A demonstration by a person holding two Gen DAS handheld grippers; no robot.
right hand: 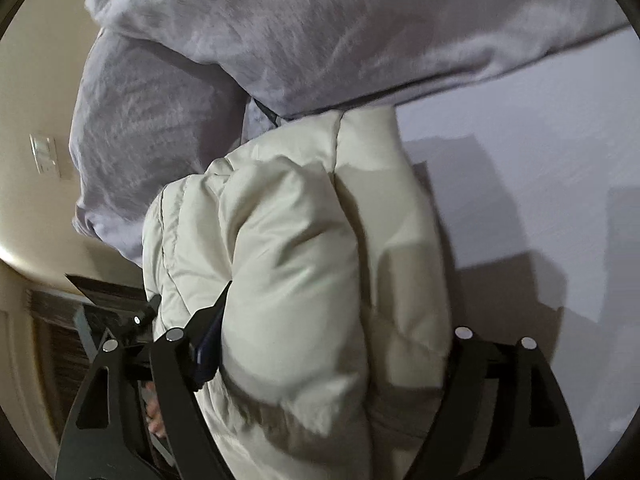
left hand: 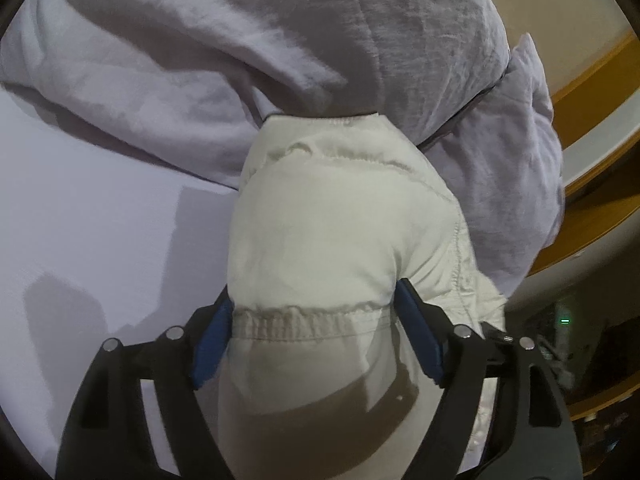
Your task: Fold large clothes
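Observation:
A cream puffy jacket [left hand: 332,240] is bunched up over a white bed sheet [left hand: 100,220]. My left gripper [left hand: 316,312] is shut on the jacket, its blue pads [left hand: 416,328] pressing a thick stitched fold from both sides. In the right wrist view the same jacket [right hand: 300,260] bulges between the fingers of my right gripper [right hand: 332,340], which is shut on a thick wad of it. The right finger pad there is hidden by the fabric.
A lilac-grey duvet [left hand: 280,40] and pillow [left hand: 516,168] lie heaped just beyond the jacket, and show in the right wrist view [right hand: 320,32]. A wooden bed frame [left hand: 592,80] runs along the right. A wall switch [right hand: 44,152] is on the beige wall.

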